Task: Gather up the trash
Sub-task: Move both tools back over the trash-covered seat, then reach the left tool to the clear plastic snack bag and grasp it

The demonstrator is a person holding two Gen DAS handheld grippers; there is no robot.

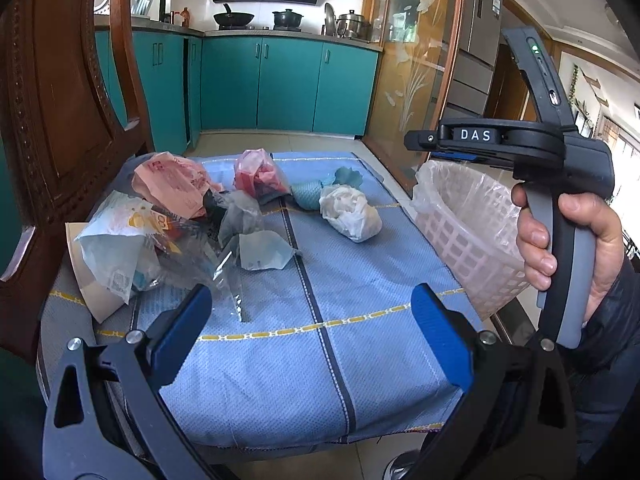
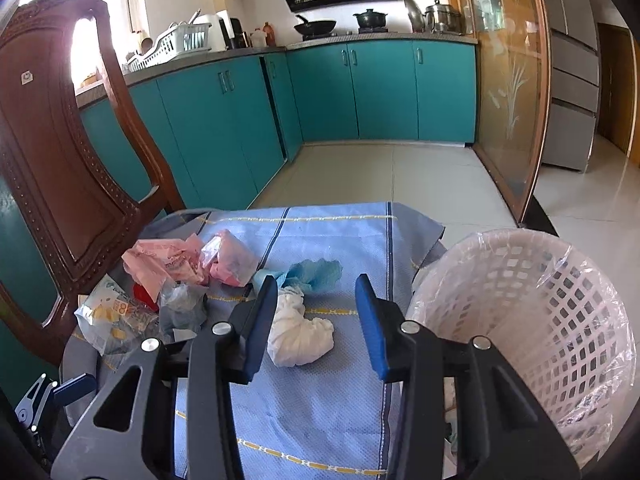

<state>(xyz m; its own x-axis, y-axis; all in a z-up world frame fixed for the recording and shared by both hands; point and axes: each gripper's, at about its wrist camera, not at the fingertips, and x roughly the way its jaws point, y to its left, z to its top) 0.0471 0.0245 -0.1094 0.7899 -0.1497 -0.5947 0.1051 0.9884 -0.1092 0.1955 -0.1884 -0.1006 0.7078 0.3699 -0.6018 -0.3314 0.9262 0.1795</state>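
— Several crumpled wrappers are lying on the blue woven cloth (image 2: 320, 420); why is the right gripper (image 2: 316, 312) straddling the white knotted plastic bag (image 2: 300, 336)?

— Its jaws are standing partly apart, gripping nothing. The left gripper (image 1: 312, 320) is hovering wide and empty. The lined pink lattice basket (image 2: 560, 320) is waiting just beside.

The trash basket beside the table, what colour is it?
The trash basket is pale pink lattice plastic with a clear liner; the right wrist view shows it best.
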